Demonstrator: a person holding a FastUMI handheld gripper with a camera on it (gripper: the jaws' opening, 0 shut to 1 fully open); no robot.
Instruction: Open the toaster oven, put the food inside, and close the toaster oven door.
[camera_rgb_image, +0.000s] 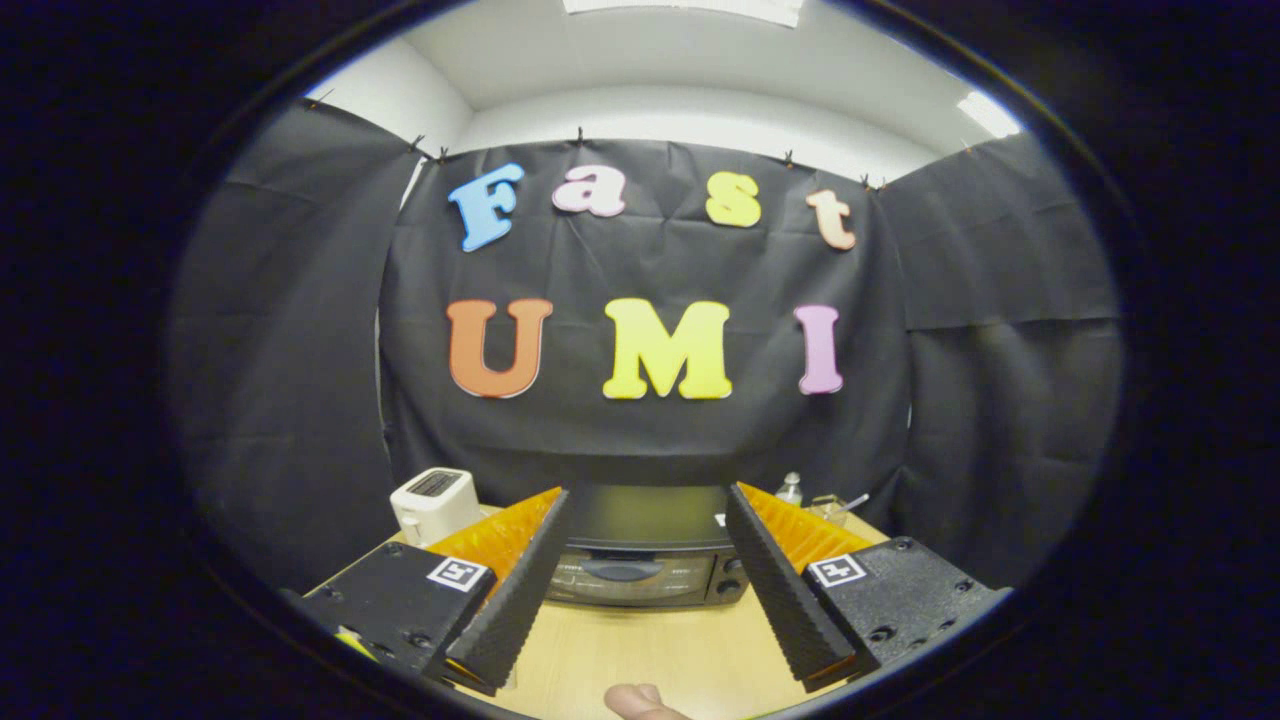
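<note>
Nothing of the task is seen as done. The oven (640, 560) stands on the table (650, 650) beyond the gripper (645, 500), its door (630, 580) shut. The jaws are spread wide and hold nothing. All three steps are judged left.

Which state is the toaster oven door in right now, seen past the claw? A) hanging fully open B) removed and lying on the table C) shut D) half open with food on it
C: the toaster oven shows its door flat and closed with the handle across the front, standing on the table beyond the open claw, whose fingers hold nothing.
</note>
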